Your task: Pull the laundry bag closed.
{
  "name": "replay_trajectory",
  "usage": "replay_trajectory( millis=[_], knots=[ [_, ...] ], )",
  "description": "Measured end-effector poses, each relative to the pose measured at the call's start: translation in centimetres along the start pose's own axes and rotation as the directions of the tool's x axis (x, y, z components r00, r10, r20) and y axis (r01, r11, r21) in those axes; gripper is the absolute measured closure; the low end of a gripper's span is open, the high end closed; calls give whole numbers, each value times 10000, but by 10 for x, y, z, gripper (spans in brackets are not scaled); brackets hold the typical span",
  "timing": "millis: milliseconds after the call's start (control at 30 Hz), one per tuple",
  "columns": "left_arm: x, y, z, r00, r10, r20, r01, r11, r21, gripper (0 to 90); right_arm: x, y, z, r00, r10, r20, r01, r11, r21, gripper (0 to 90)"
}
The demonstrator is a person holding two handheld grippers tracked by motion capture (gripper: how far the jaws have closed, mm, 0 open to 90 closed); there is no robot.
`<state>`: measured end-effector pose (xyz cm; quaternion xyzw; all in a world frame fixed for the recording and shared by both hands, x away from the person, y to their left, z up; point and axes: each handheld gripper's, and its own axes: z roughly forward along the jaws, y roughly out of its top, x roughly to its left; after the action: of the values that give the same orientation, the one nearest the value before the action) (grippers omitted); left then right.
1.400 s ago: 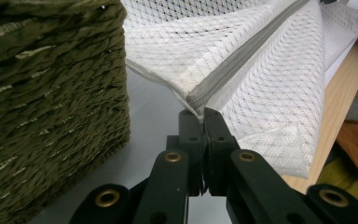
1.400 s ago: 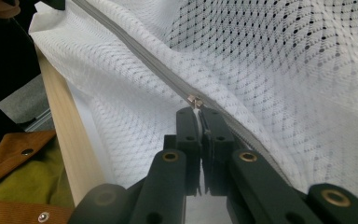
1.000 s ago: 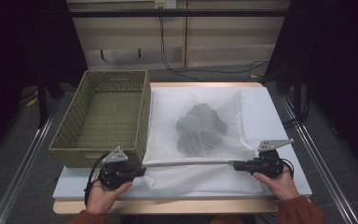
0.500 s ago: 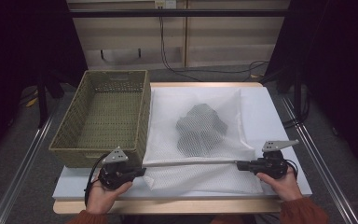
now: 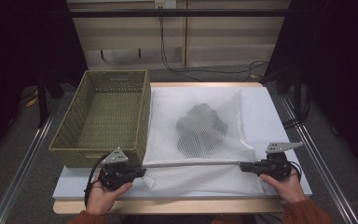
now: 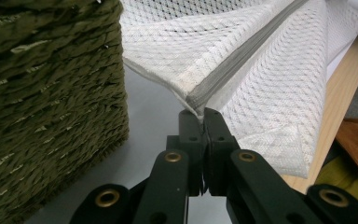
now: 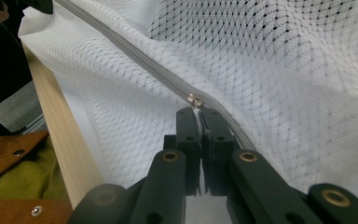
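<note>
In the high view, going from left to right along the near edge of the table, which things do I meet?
Left gripper → mesh laundry bag with its grey zipper → right gripper.

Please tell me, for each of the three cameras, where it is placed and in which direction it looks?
High view: above the person's side, looking forward and down on the table; both hands, left gripper and right gripper show.
Left gripper view: on the left gripper, looking along its jaws, shut on the mesh bag corner, beside the basket.
Right gripper view: on the right gripper, jaws shut on the zipper pull.
Shared: the bag's grey zipper.
</note>
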<state>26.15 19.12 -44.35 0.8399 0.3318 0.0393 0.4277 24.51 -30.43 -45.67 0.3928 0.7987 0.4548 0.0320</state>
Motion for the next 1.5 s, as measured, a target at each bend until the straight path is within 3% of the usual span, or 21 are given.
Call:
replay_trajectory(
  millis=[1500],
  knots=[
    [-1,-1,-1,10000,5,-98,-4,10000,57,881,-7,-13,-16,9975,538,466,-532,9985,-145,867]
  ],
)
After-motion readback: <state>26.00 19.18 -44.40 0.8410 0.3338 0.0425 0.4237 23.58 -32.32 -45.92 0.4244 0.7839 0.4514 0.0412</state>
